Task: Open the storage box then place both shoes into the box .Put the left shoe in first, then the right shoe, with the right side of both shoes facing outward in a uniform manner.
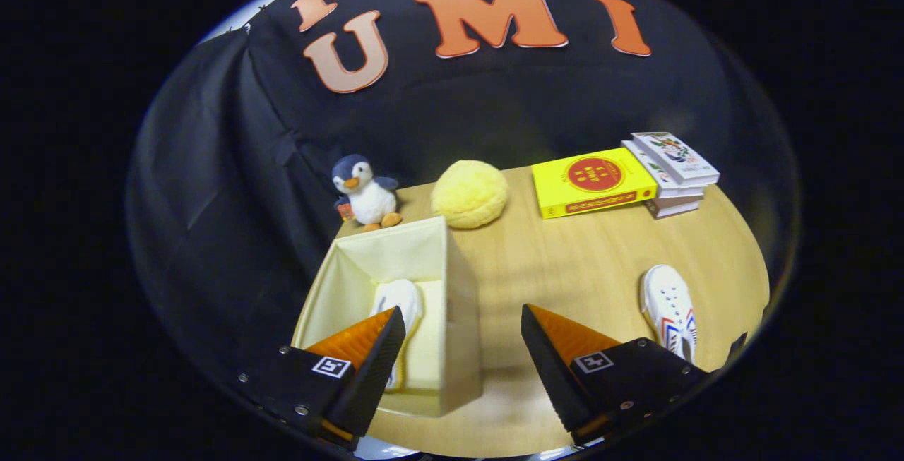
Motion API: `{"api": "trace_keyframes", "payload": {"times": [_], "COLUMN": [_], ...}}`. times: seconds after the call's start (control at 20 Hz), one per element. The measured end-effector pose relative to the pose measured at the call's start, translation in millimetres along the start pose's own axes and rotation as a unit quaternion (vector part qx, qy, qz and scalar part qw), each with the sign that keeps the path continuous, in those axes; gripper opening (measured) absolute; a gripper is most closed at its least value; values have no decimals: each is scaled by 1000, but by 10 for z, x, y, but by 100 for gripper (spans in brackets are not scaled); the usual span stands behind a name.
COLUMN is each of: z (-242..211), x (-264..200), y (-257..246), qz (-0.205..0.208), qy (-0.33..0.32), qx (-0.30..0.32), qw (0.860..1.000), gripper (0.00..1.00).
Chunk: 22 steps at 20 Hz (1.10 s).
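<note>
The shoe in the storage box [424,306] is half covered by the left finger [367,362] of the open, empty tool [462,320], so I see only its white toe [401,297]. The other shoe [667,309] loses its heel behind the right finger. The book covers [592,180] are too small to make out. The box's near wall hides the surface [586,263] beneath.

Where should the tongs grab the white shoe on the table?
Probably from above, across the shoe's narrow laced middle. It lies flat on the table, sole down, so its two long sides suit the open tongs, now wide apart over the box's wall.
</note>
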<state>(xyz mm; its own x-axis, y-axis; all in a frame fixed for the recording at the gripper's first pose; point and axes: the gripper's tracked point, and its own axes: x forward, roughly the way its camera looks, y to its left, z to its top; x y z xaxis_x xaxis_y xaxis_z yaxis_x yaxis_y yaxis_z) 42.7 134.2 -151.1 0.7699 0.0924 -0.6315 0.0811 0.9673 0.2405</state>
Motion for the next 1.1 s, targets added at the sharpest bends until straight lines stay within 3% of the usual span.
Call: {"api": "trace_keyframes", "payload": {"times": [0.35, 0.6, 0.95, 1.1], "z": [-51, -338, -830, -985], "x": [-250, -277, -19, 109], "y": [-1475, -2368, -2905, -2965], "qz": [-77, -115, -95, -80], "qy": [20, 71, 161, 191], "qx": [20, 23, 44, 47], "qw": [997, 991, 981, 977], "gripper": [99, 99, 97, 92]}}
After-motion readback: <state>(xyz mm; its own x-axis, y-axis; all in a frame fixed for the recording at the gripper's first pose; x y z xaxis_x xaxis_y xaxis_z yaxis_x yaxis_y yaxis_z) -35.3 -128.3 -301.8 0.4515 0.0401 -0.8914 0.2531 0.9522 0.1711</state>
